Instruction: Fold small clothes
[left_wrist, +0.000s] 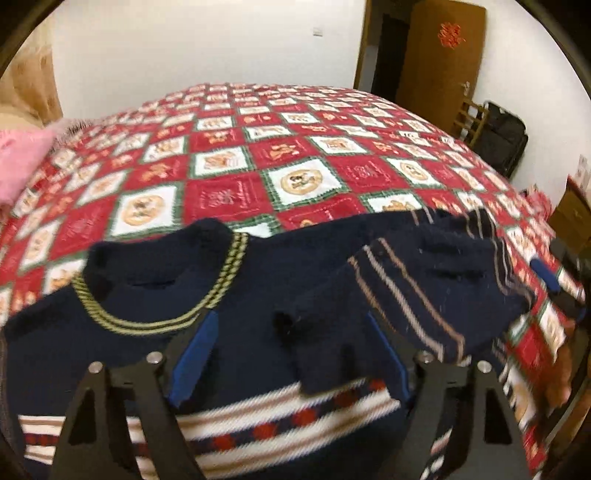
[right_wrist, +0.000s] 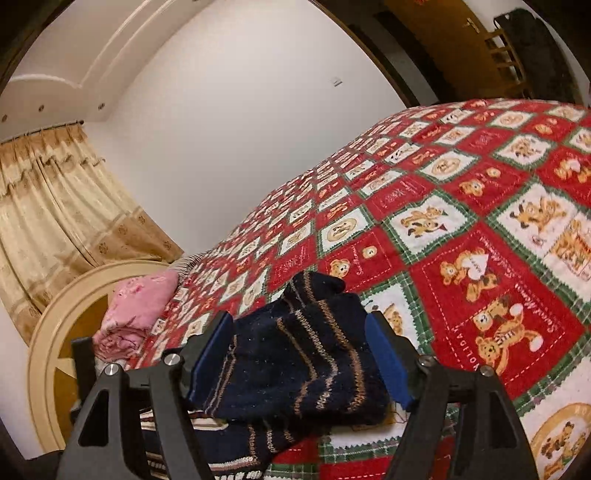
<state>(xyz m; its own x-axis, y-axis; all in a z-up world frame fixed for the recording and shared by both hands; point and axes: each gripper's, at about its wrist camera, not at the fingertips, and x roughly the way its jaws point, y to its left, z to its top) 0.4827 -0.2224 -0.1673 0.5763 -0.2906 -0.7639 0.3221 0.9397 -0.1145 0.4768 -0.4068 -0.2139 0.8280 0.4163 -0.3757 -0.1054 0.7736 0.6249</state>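
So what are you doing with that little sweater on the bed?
A person with a gripper in each hand is folding a small navy sweater on the red patchwork bedspread. The striped sleeve sits between the fingers of the right gripper, which look open around it, and is folded across the sweater's body. The left gripper hovers open over the chest. The fold isn't finished yet.

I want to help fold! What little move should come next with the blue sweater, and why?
Probably lay the striped sleeve flat across the sweater's chest. It is already folded inward but looks bunched, lying between the wide-apart fingers of the right gripper. The left gripper is open over the chest.
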